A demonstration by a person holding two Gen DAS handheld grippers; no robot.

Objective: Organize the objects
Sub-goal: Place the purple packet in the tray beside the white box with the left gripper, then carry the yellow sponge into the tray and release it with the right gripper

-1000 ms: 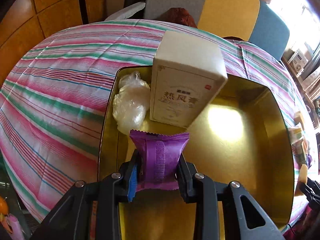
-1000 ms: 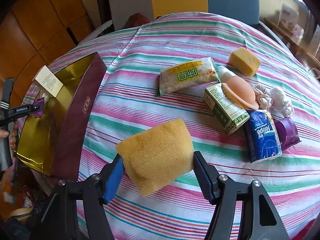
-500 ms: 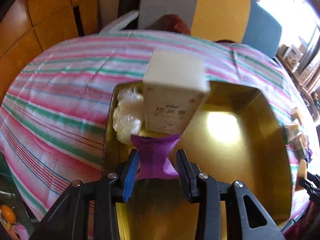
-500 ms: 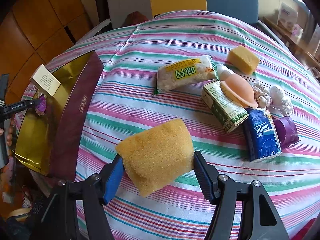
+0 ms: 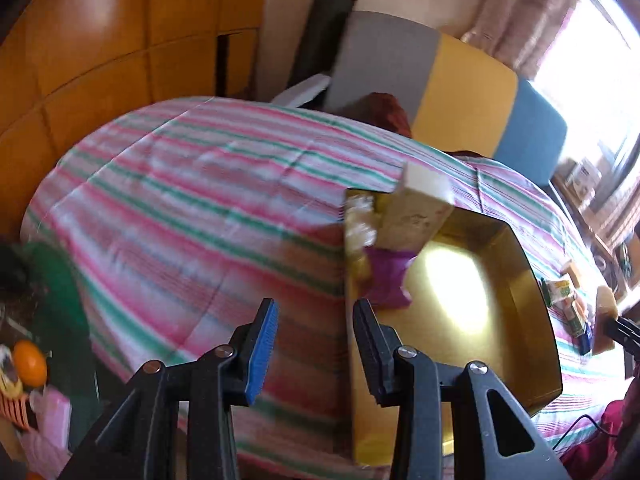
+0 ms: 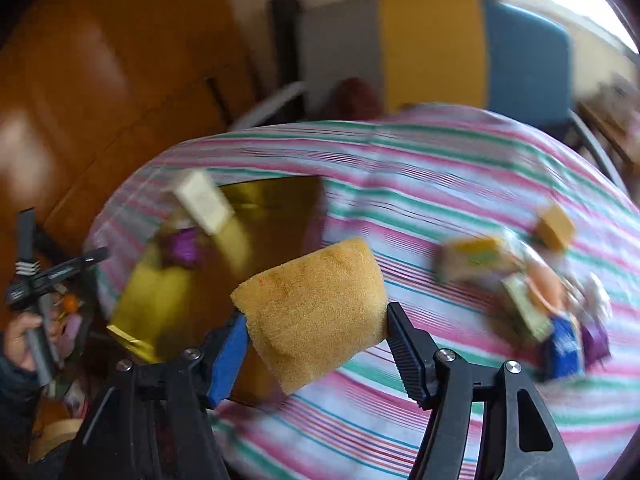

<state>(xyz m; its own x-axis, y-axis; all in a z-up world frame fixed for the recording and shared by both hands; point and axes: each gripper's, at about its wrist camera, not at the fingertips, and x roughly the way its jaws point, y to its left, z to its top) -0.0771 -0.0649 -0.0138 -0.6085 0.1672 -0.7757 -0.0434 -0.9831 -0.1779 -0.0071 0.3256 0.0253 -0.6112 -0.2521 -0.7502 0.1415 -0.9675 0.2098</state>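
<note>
L gripper (image 5: 314,322): jaws apart, nothing between them, over the striped cloth (image 5: 192,200) w/ its R finger by the L wall of the gold box (image 5: 532,280). In box, far-L corner: clear bag (image 5: 358,224), purple packet (image 5: 386,280) lying just in front of it, cream carton (image 5: 416,220) leaning behind the packet. R gripper (image 6: 314,340): clamped on big yellow sponge (image 6: 312,308), held above cloth near box's R side. Further R on cloth, blurry: snack pack (image 6: 472,260), small sponge (image 6: 556,228), green carton (image 6: 524,308), blue tissue pack (image 6: 564,344).
</note>
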